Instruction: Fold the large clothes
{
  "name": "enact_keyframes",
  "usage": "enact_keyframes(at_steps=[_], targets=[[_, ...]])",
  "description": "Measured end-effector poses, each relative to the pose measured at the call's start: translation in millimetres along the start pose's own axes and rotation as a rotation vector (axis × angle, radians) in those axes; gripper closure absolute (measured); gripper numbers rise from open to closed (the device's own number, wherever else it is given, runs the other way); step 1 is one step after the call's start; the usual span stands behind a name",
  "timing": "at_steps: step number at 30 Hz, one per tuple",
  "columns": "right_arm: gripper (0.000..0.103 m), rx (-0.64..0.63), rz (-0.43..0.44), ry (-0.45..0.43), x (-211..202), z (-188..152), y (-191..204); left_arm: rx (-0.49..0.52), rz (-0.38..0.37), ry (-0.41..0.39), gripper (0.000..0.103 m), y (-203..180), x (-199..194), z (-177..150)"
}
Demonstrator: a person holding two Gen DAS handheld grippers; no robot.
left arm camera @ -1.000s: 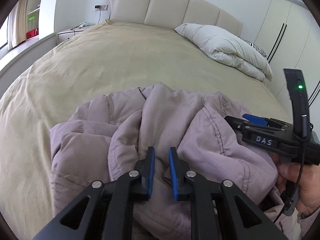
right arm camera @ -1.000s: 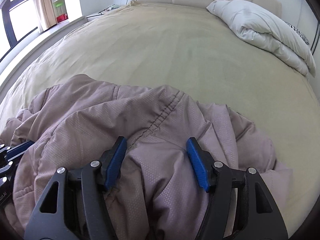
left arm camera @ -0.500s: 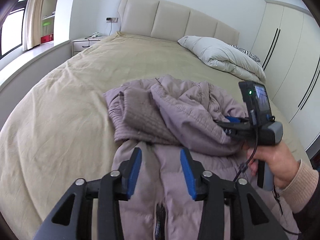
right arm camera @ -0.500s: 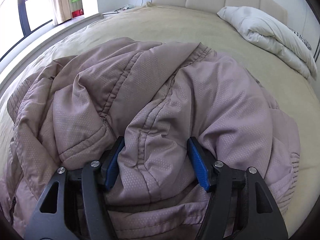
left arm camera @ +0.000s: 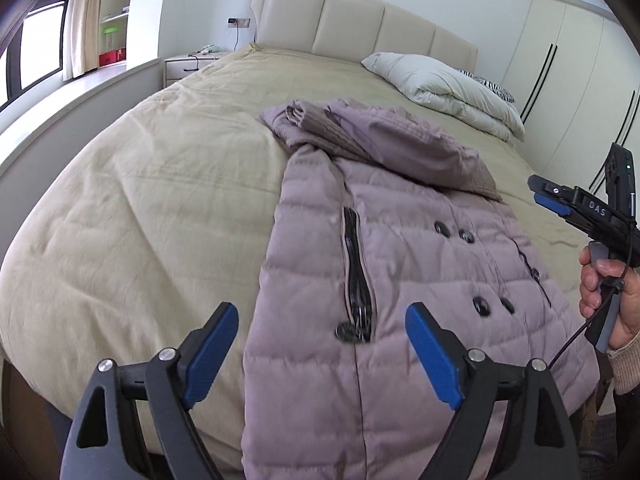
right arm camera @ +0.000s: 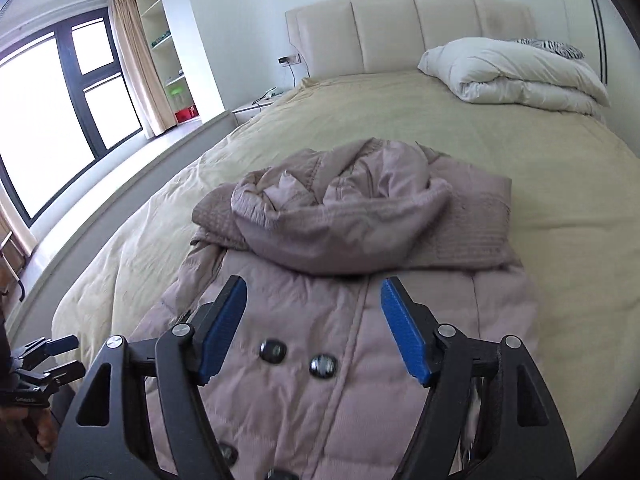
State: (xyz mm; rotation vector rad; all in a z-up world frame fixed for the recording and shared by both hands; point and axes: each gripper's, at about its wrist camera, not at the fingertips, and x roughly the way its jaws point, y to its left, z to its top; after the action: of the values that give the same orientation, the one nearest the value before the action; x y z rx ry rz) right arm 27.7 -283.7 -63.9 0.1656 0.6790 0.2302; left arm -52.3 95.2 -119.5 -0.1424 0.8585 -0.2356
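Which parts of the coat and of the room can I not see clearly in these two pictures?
- Coat hem: left wrist view, cut off by the bottom edge and the left gripper.
- Sleeves: both views, bunched under the hood.
- Striped cushion: right wrist view, mostly behind the white duvet.
- Shelf items: too small.

The coat (left arm camera: 400, 280) is pale purple with shiny black buttons (left arm camera: 466, 235). The bed cover (left arm camera: 160, 200) is light yellow-tan — the pillow (left arm camera: 444, 84) white, another (right arm camera: 554, 49) zebra-striped.

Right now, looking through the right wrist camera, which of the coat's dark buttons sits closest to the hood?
The left button of the upper pair on the coat; its neighbour lies slightly lower, others nearer the camera.
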Motion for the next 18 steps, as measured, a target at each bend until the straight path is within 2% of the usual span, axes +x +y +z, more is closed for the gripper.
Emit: enact_keyframes(at_steps=[4, 10, 13, 16, 18], targets=[[0.034, 0.09, -0.014, 0.034, -61.2, -54.2, -40.0, -0.026, -0.019, 0.042, 0.015, 6.6, -5.8, -18.4], [0.034, 0.196, -0.073, 0.062, -148.5, -116.1, -106.0, -0.049, -0.061, 0.113, 0.015, 7.4, -6.0, -37.0], [0.034, 0.244, -0.068, 0.11, -164.7, -138.3, -131.7, -0.063, -0.068, 0.153, 0.015, 6.7, -4.2, -49.4], [0.034, 0.289, -0.022, 0.16, -171.2, -162.0, -147.8, -0.059, -0.042, 0.196, 0.015, 12.3, -1.7, -60.7], [0.034, 0.297, -0.03, 0.191, -170.9, -172.9, -152.4, -0.096, -0.027, 0.222, 0.015, 22.9, -0.8, -67.1]])
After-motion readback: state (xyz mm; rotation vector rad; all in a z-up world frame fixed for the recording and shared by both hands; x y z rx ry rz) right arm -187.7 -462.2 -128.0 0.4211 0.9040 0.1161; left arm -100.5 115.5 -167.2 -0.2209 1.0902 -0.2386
